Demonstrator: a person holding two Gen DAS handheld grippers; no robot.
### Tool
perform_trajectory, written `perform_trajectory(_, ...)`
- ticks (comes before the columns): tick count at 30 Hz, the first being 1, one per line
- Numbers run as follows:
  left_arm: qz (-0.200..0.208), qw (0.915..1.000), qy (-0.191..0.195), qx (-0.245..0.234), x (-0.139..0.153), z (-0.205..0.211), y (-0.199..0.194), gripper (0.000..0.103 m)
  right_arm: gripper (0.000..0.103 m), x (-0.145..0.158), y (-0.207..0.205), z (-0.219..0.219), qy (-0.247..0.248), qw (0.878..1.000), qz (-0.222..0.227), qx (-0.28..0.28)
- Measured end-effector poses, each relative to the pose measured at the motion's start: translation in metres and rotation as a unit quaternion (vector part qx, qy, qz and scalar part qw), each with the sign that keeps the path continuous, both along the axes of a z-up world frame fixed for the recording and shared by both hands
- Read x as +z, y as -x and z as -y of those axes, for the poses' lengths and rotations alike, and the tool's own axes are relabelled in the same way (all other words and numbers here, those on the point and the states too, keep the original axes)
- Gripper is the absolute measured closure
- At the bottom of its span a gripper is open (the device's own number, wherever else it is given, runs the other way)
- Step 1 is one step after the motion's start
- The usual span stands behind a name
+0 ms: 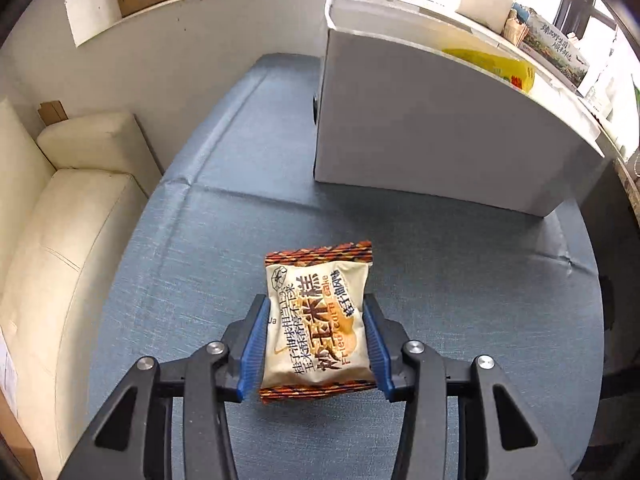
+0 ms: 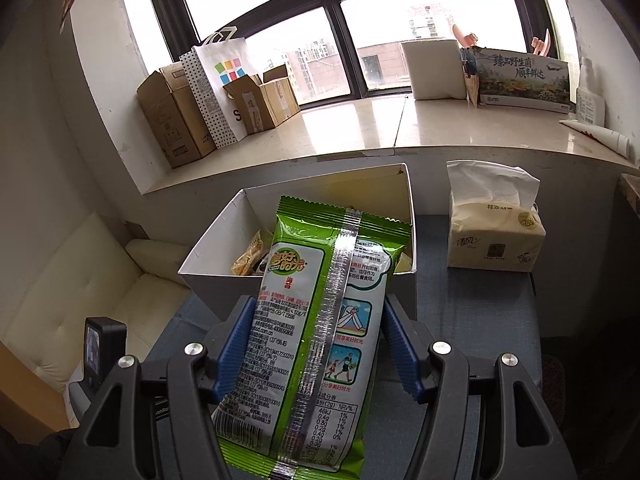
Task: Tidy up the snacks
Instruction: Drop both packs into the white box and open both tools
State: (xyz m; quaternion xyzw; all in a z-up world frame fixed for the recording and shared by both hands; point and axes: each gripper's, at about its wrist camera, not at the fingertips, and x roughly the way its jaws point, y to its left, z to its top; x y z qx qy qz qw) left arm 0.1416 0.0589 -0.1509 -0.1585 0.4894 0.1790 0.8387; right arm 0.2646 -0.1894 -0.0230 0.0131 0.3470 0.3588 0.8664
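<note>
My left gripper point(image 1: 314, 308) is shut on a cream and orange fried corn cake packet point(image 1: 318, 320) and holds it above the blue table cloth point(image 1: 200, 248). The white box point(image 1: 432, 136) stands ahead to the right, with a yellow packet point(image 1: 496, 66) showing over its rim. My right gripper point(image 2: 316, 312) is shut on a green seaweed snack packet point(image 2: 316, 320), held upright in front of the white box point(image 2: 212, 252). Several snacks point(image 2: 250, 258) lie inside that box.
A tissue pack point(image 2: 494, 228) stands right of the box. A cream sofa point(image 1: 60, 208) lies left of the table. The window sill point(image 2: 360, 124) behind holds cardboard boxes point(image 2: 176, 120), a paper bag point(image 2: 218, 88) and a printed box point(image 2: 524, 80). A small camera point(image 2: 100, 346) sits at lower left.
</note>
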Motion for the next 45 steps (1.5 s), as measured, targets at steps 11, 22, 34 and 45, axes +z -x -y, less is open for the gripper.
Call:
perform_trajectory(11,0.116,0.9913,-0.038,-0.049,0.117,0.008,-0.008,0.053,0.035,0.002,-0.012,-0.012,0.014,1.0,0.005,0.0)
perform_trajectory(22,0.133,0.9843,-0.063,-0.098,0.192,-0.007,-0.115,0.052,0.035,0.039,-0.058,-0.047,0.026,0.999,0.029,0.007)
perform_trajectory(34,0.103,0.9866,-0.057,-0.113,0.162,-0.029,-0.192,0.0,0.024,0.027,-0.123,-0.069,0.035,0.999,-0.018,0.005)
perform_trajectory(45,0.131,0.9821,-0.082,-0.107,0.166,-0.023,-0.167,0.0,0.0,0.022,-0.128,-0.059,0.039,0.998,-0.023,-0.037)
